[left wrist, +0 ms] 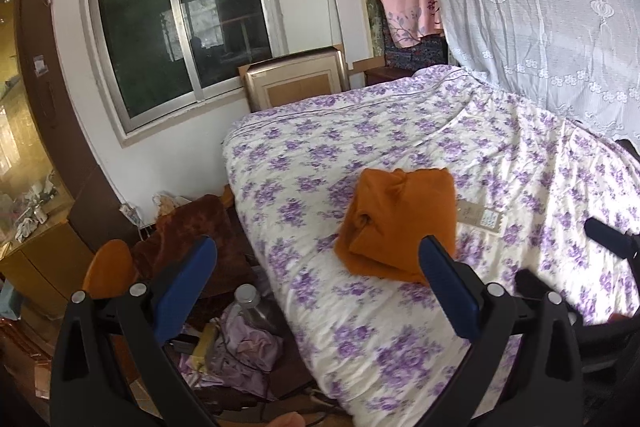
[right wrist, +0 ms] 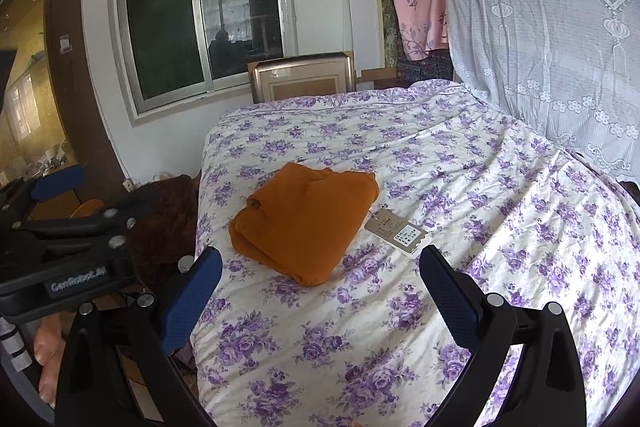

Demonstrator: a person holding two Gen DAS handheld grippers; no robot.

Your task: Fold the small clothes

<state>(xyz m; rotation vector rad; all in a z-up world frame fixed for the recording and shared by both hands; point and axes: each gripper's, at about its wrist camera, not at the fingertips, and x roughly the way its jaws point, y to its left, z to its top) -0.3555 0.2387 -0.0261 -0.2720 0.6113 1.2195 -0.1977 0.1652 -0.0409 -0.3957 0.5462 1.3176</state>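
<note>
An orange garment (left wrist: 396, 223) (right wrist: 306, 221) lies folded into a thick bundle on the floral bed cover (left wrist: 500, 155) (right wrist: 460, 167). A paper hang tag (left wrist: 480, 215) (right wrist: 397, 231) sticks out at its right side. My left gripper (left wrist: 316, 279) is open, held back from the bed's near-left edge, nothing between its blue pads. My right gripper (right wrist: 320, 287) is open too, over the near part of the bed just short of the bundle. The left gripper's body (right wrist: 60, 251) appears at the left of the right wrist view, held by a hand (right wrist: 48, 359).
Beside the bed on the left, the floor holds a brown blanket (left wrist: 192, 227), a clear bottle (left wrist: 250, 303), lilac cloth (left wrist: 248, 347) and an orange stool (left wrist: 108, 267). A window (left wrist: 180, 23) and a framed board (left wrist: 296, 79) stand behind. A lace curtain (left wrist: 540, 7) hangs right.
</note>
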